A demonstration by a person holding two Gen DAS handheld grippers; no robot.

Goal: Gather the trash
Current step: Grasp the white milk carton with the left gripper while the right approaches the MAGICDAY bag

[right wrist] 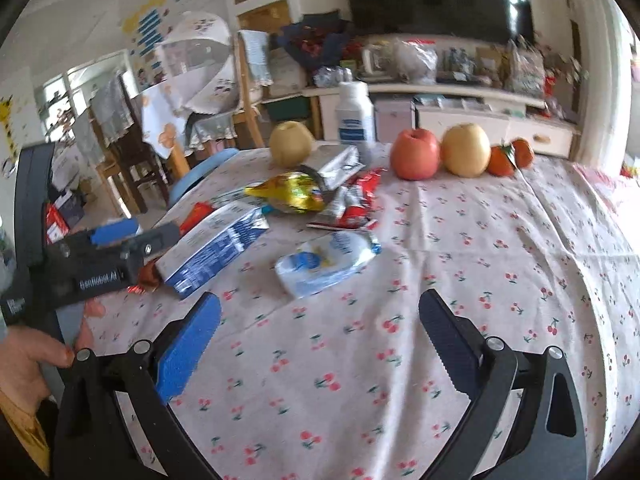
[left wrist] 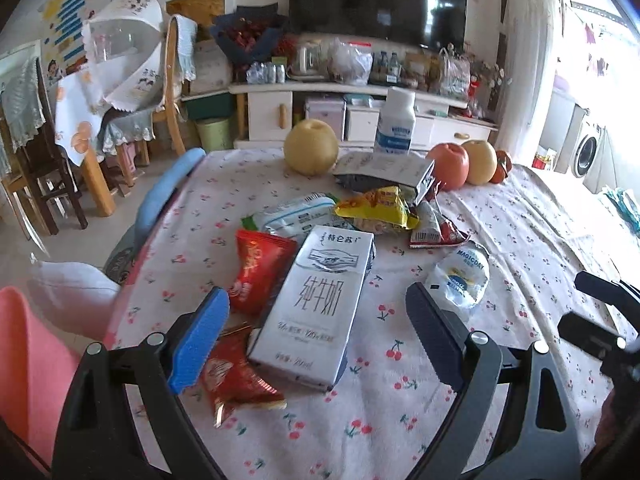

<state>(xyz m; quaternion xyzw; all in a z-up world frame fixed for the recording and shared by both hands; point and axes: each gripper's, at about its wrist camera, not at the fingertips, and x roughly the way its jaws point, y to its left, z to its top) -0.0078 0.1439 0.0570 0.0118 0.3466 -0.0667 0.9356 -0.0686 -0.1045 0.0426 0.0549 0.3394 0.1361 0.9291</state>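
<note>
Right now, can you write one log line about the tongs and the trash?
left tongs: open, over milk carton | right tongs: open, empty | wrappers on tablecloth: uncollected

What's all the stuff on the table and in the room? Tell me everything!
milk carton: 1, white, table middle, lying flat
red wrappers: 2, by the carton
yellow wrapper: 1, behind the carton
clear wrapper: 1, blue print, right of the carton
pears: 2, yellow, far edge
apple: 1, red, far edge
bottle: 1, white, far edge
tablecloth: 1, cherry print
TV: 1, black, back wall
left claw: open, around the carton
right claw: open, over bare cloth
</note>
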